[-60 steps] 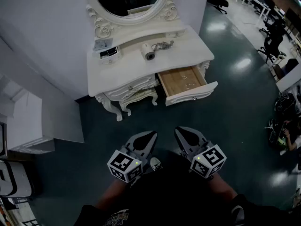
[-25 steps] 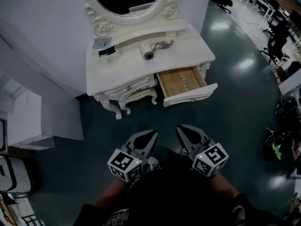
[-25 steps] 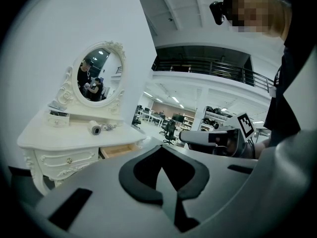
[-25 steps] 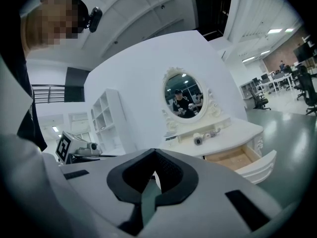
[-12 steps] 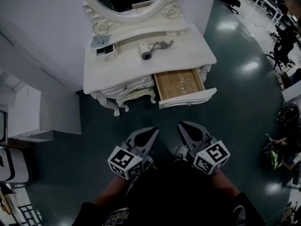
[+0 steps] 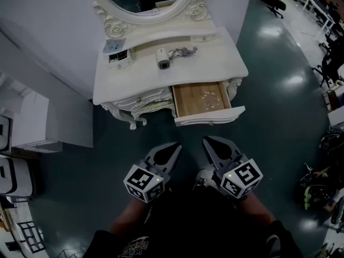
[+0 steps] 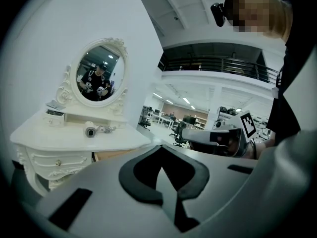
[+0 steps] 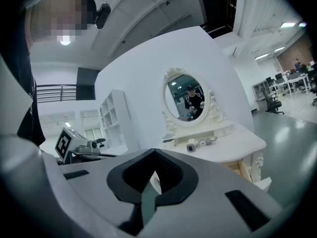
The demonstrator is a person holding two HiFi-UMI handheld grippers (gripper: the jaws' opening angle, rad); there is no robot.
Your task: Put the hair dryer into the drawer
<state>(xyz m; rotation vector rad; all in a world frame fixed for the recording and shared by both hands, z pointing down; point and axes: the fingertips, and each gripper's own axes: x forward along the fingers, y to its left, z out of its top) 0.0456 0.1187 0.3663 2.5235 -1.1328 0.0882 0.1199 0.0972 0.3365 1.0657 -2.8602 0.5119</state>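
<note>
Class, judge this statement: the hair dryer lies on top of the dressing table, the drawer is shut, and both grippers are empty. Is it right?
Not quite: the drawer is pulled open, as the head view shows. The rest stands: the hair dryer lies on top of the dressing table, and the left gripper and right gripper are empty.

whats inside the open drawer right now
The drawer shows only a bare wooden bottom; the hair dryer lies on the tabletop. The drawer's rear is hidden under that top.
</note>
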